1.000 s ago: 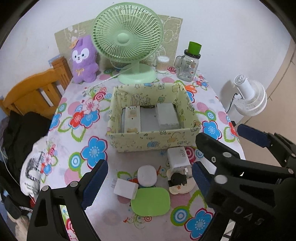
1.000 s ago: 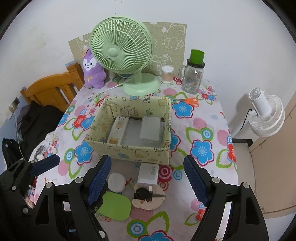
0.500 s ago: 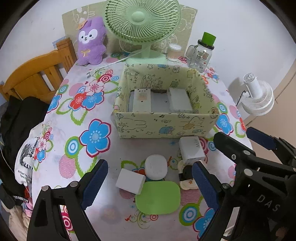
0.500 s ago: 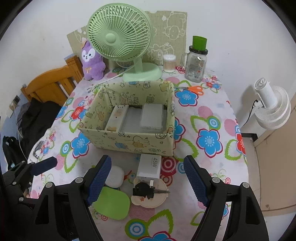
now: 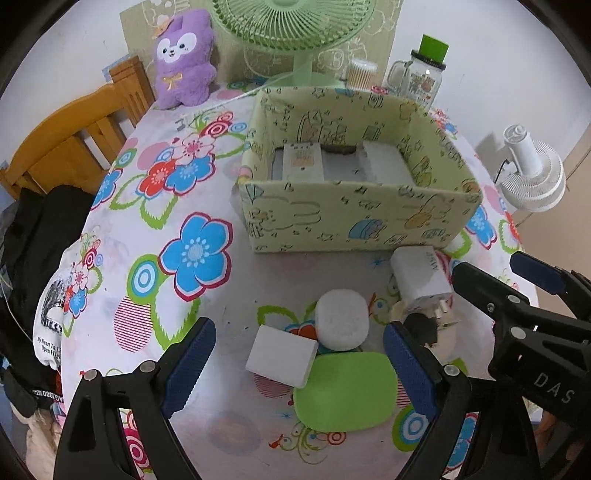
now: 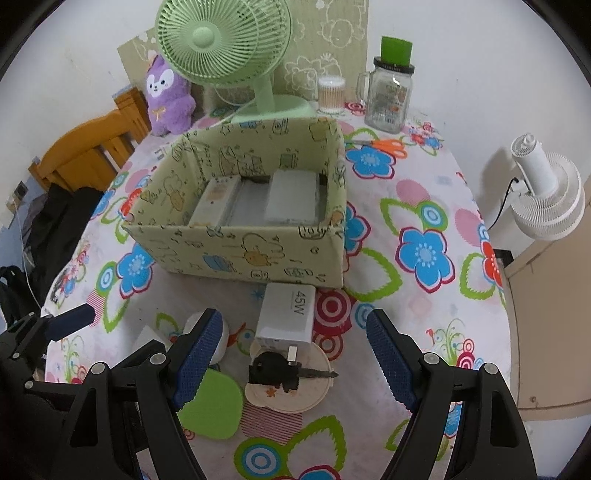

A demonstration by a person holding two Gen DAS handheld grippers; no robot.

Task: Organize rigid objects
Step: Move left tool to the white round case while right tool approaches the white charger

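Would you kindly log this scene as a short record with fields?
container: pale green cartoon-print box, two white boxes inside
loose items: white 45W charger block, black key on cream round lid, white round puck, white rectangular block, green rounded pad
left tool: open, empty
right tool: open, empty

Green fan (image 5: 295,26) cropped at top edge, far beyond left gripper (image 5: 299,363); key (image 5: 424,332) half-hidden behind its right finger.
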